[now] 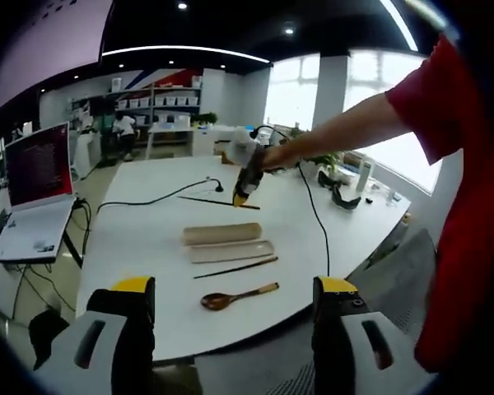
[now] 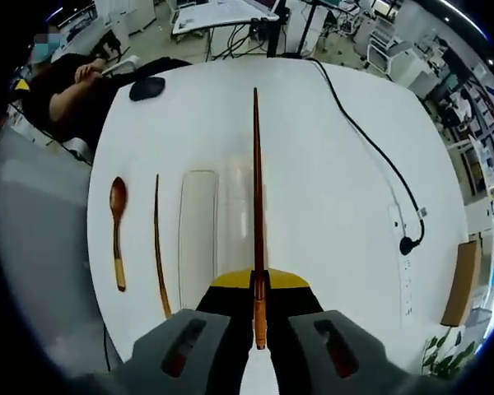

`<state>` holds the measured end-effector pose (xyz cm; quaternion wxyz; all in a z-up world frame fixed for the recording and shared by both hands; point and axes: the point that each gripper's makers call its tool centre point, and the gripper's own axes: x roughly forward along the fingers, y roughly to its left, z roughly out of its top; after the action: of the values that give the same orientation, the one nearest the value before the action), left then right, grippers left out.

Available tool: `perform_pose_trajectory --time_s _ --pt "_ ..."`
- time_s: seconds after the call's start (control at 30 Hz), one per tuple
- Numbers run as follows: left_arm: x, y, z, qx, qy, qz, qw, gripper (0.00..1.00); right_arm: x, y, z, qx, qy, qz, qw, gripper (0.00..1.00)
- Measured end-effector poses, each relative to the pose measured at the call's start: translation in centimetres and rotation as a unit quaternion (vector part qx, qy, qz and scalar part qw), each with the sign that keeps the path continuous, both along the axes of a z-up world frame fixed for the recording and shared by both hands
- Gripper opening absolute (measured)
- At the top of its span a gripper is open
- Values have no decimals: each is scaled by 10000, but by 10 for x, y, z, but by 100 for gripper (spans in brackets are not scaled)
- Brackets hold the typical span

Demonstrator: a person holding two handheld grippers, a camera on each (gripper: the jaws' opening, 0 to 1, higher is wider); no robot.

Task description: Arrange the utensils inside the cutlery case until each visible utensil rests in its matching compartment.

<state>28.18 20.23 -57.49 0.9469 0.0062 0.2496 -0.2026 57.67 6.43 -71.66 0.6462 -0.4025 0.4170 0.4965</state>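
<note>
A beige cutlery case lies open on the white table (image 1: 148, 239) as two long parts, one (image 1: 222, 234) behind the other (image 1: 230, 250). In front of them lie a dark chopstick (image 1: 235, 268) and a wooden spoon (image 1: 235, 298). My left gripper (image 1: 235, 329) hangs open before the table's near edge, holding nothing. Farther back, my right gripper (image 1: 245, 188) is shut on a second chopstick (image 1: 218, 202). In the right gripper view that chopstick (image 2: 257, 189) points straight out from the right gripper (image 2: 259, 288), above the table beside the case tray (image 2: 198, 239). The loose chopstick (image 2: 159, 247) and spoon (image 2: 117, 230) lie left of the tray.
A black cable (image 2: 370, 140) runs across the table to a plug (image 2: 407, 244). A black object (image 2: 148, 88) lies at the far edge, where a person (image 2: 74, 90) sits. A wooden block (image 2: 463, 284) is at the right edge. An open laptop (image 1: 37, 189) stands on a side desk.
</note>
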Motion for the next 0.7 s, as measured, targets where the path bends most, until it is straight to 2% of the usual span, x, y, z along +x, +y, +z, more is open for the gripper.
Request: perform_pose_trajectory --time_s 0.13,0.43,0.7 --pt "-1 1 0 62 28 8 10000 80 -4 3 -9 117 108 -105 9998 1" --pt "-10 5 3 150 98 124 9998 80 -6 0 -36 47 264 -240 9994 1" --pt "-17 6 4 245 142 271 9992 80 -10 -4 -50 76 245 -223 9994 1"
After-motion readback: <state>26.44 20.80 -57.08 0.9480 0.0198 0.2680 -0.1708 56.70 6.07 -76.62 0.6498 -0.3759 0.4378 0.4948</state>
